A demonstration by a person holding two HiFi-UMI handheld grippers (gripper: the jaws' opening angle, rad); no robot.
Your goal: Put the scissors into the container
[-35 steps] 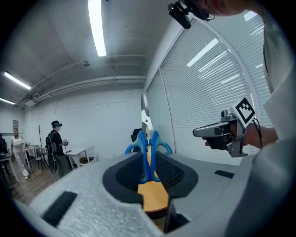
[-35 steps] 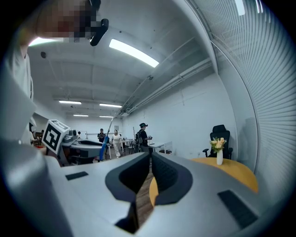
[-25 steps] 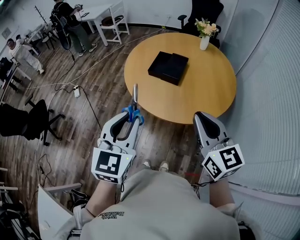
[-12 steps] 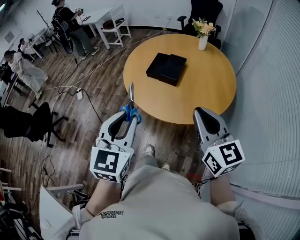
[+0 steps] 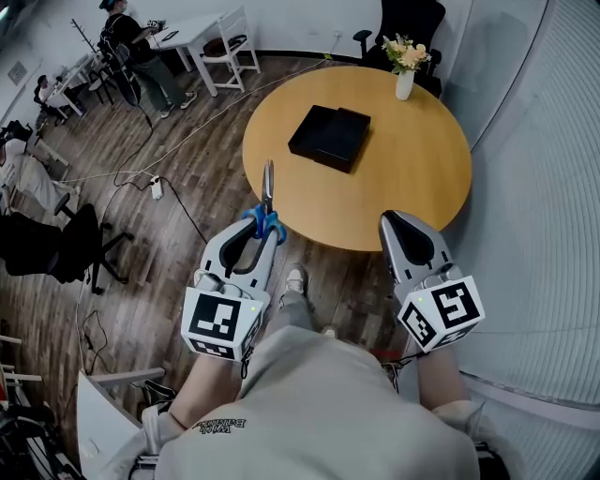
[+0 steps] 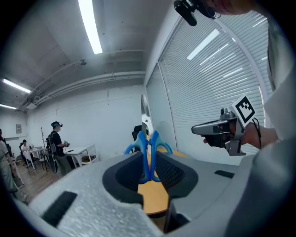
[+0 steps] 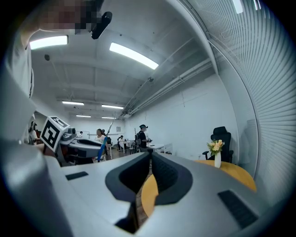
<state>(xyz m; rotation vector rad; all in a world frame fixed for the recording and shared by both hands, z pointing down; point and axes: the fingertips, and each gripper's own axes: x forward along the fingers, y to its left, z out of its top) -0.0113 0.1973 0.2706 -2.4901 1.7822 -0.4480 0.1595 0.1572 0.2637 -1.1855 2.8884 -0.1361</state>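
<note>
My left gripper [image 5: 265,228] is shut on the blue-handled scissors [image 5: 266,208], whose metal blades point up and forward over the near edge of the round wooden table [image 5: 412,169]. In the left gripper view the scissors [image 6: 148,148] stand upright between the jaws of my left gripper [image 6: 149,172]. The black container [image 5: 329,137] sits open on the table's far left part, well ahead of the scissors. My right gripper [image 5: 397,225] is shut and holds nothing, at the table's near edge; its jaws meet in the right gripper view, where my right gripper [image 7: 151,167] faces the table.
A white vase of flowers [image 5: 407,70] stands at the table's far side, with a black office chair [image 5: 412,21] behind it. A black chair [image 5: 52,246], cables and a power strip [image 5: 156,186] lie on the wooden floor to the left. People stand by white desks [image 5: 192,30] far left.
My left gripper with the scissors has moved slightly forward and right, toward the table. The right gripper has shifted a little left. The person below has stepped forward.
</note>
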